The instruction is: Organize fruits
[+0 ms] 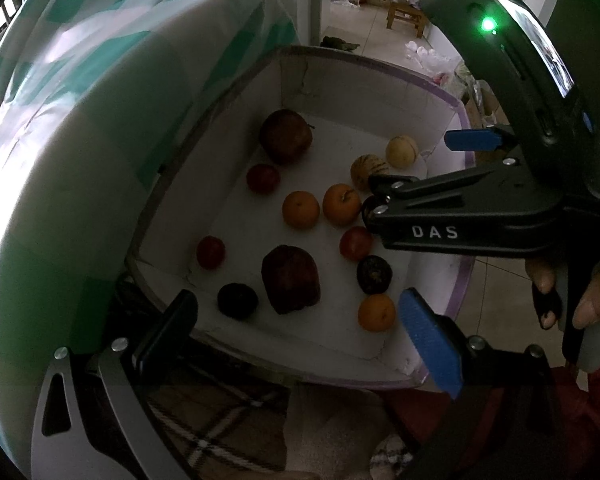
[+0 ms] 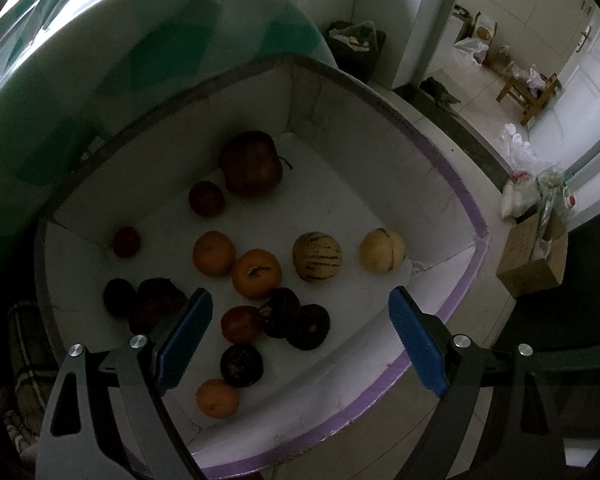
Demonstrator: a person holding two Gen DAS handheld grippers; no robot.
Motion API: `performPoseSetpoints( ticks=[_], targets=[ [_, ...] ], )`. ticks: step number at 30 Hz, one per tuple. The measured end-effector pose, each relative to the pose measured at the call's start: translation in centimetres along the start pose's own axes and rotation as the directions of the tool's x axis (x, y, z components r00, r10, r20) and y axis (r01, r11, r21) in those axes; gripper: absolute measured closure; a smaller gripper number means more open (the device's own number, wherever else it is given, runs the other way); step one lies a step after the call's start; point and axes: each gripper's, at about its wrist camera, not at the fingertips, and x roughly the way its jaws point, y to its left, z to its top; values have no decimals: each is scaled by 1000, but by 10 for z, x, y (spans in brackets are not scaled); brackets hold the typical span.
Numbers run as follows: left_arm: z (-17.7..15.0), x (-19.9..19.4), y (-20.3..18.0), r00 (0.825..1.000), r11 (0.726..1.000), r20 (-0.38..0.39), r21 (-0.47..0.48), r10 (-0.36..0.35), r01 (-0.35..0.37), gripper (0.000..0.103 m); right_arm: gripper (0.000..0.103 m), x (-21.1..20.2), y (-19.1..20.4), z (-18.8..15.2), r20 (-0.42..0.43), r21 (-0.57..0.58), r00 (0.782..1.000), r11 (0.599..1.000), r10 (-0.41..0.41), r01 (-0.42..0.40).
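I am looking down into a shallow white box [image 2: 380, 184] with a purple-taped rim, set on a pale tiled floor [image 2: 476, 304] beside a table draped in a glossy green-and-white checked cloth [image 2: 100, 60]. Beyond the box a doorway opens onto more tile, a small wooden stool [image 2: 528, 92] and plastic bags. A brown carton [image 2: 534, 260] stands just outside the box's right corner. Inside the box lie smooth round fruits: two large dark red apples [image 2: 251, 164], small red ones, three oranges [image 2: 214, 252], two pale striped melons [image 2: 317, 257] toward the right wall, and several wrinkled dark fruits [image 2: 242, 365] toward the near wall. The box floor is bare matte white between them, with most free room along the far and right walls. My left gripper [image 1: 300, 332] hangs over the near edge, blue ribbed pads spread wide, nothing between them. My right gripper [image 2: 300, 336] is likewise released over the dark fruits, gripping nothing.
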Motion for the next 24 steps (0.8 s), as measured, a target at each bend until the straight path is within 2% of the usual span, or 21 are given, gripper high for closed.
performPoseSetpoints(
  ticks=[24],
  targets=[
    [-5,2,2,1000,1000,-13,-2,-4,4,2,16,4,0,-1,-13,-2,1000,1000,8,-8]
  ],
)
